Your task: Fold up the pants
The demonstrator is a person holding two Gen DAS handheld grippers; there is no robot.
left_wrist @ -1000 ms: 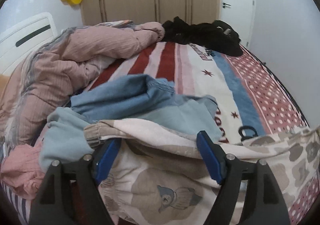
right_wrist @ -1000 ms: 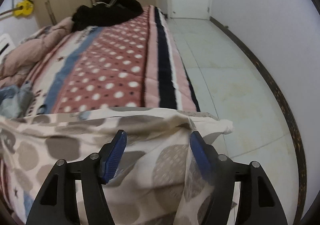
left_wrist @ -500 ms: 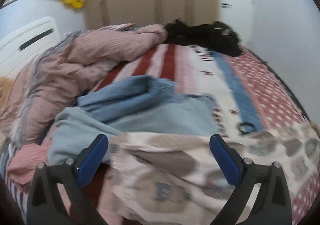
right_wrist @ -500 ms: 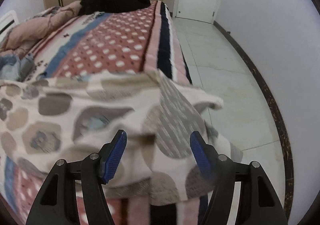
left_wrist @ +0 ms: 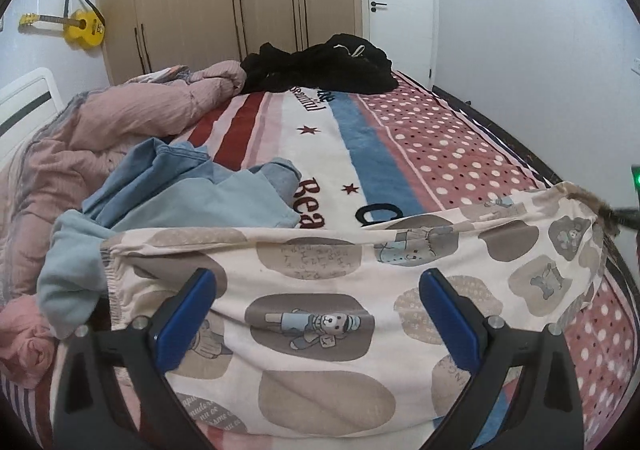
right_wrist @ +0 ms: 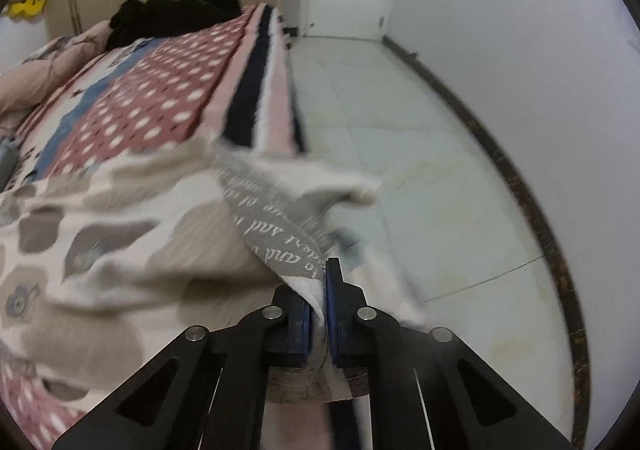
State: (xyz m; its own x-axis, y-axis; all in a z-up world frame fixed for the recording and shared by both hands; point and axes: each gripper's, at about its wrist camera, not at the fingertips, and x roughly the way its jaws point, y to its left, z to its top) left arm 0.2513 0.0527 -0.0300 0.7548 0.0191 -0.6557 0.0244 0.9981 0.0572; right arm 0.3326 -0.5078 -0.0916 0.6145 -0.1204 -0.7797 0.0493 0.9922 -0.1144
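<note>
Cream pants (left_wrist: 440, 250) with grey patches and bear prints lie spread across the near end of the bed, elastic waistband at the left. My left gripper (left_wrist: 316, 282) hangs just above them near the waistband. It is open wide and its blue pads (left_wrist: 188, 310) touch nothing. In the right wrist view the pants (right_wrist: 120, 234) reach the bed's right edge and are blurred. There my right gripper (right_wrist: 325, 270) points down. Its jaws are closing tight on a fold of the grey lettered fabric, which is pinched between the pads.
A heap of blue clothes (left_wrist: 192, 185) lies just beyond the waistband. A pink duvet (left_wrist: 120, 117) is bunched at the left and black clothes (left_wrist: 320, 65) at the far end. The striped, dotted blanket (left_wrist: 440, 145) covers the bed. Tiled floor (right_wrist: 400, 129) and a wall run along the right.
My left gripper opened wider, came off the waistband and shifted sideways; the pants now lie flatter. My right gripper dropped toward the bed edge and closed on the fabric.
</note>
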